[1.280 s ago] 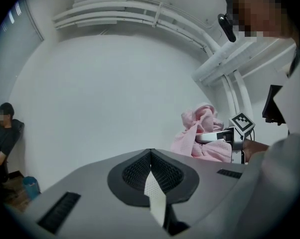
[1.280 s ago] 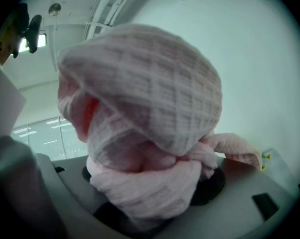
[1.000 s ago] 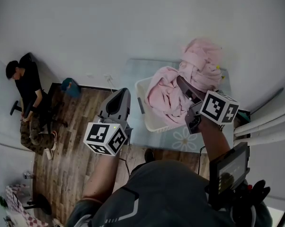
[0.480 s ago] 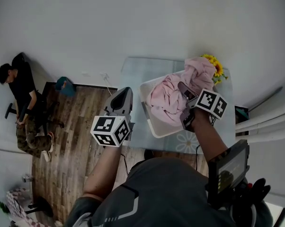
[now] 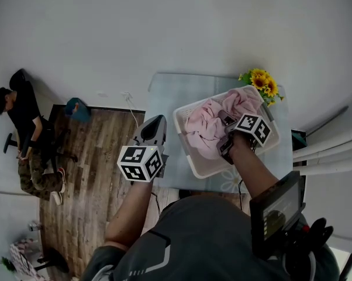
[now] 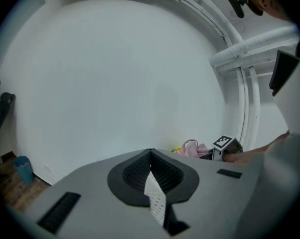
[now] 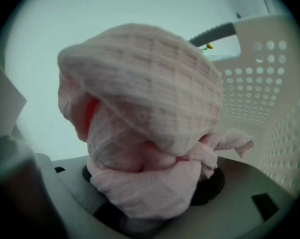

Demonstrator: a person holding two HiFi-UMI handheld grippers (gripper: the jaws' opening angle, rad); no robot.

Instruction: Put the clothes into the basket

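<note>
A bundle of pink clothes (image 5: pixel 206 127) lies in the white perforated basket (image 5: pixel 195 161) on the table. My right gripper (image 5: pixel 224 133) reaches down into the basket, shut on the pink cloth (image 7: pixel 145 133), which fills the right gripper view and hides both jaws. The basket's holed wall (image 7: pixel 272 108) stands close at the right of that view. My left gripper (image 5: pixel 154 124) hovers over the table's left edge, beside the basket, shut and holding nothing. In the left gripper view its jaws meet, and beyond them show the pink clothes (image 6: pixel 192 148) and the right gripper's marker cube (image 6: pixel 223 143).
The basket stands on a pale glass table (image 5: pixel 167 98) against a white wall. Sunflowers (image 5: pixel 261 84) stand at the table's far right corner. At the left a person (image 5: pixel 24 127) sits on the wooden floor (image 5: pixel 94 157), with a blue bin (image 5: pixel 76 109) nearby.
My right gripper has come down with the pink bundle from above the basket into it. The left gripper has sunk a little and stayed beside the basket.
</note>
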